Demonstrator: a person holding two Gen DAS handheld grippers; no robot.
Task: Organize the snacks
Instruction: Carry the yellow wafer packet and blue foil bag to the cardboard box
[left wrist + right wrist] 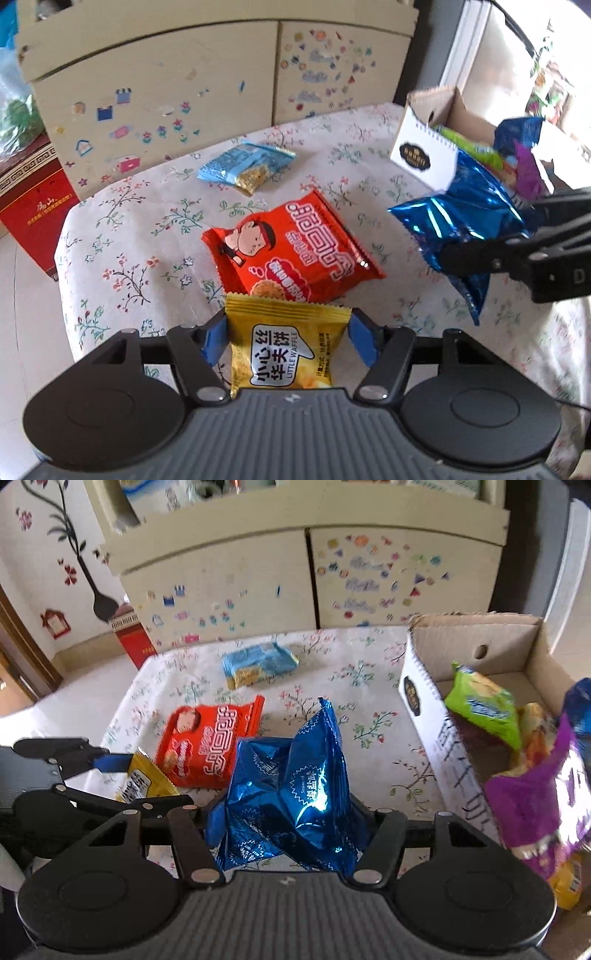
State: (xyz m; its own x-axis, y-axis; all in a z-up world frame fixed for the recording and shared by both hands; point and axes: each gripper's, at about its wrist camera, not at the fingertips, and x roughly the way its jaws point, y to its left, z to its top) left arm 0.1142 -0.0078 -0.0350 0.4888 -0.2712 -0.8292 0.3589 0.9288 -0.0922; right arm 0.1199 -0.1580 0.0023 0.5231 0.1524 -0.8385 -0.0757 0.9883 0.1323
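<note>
A yellow "Little Waffle" packet (284, 343) sits between the blue pads of my left gripper (288, 339), which is shut on its two side edges just above the floral tablecloth (147, 221). My right gripper (288, 823) is shut on a crumpled blue foil bag (291, 775), held off the cloth beside the cardboard box (424, 701). The left wrist view shows that bag (461, 218) hanging from the right gripper (487, 236) at the right. A red snack packet (291, 247) lies mid-table, a light blue packet (245, 164) further back.
The box holds a green packet (484, 705), a purple bag (535, 797) and other snacks. A cream cabinet with stickers (184, 92) stands behind the table. A red carton (33, 206) stands on the floor at the left, beyond the table's edge.
</note>
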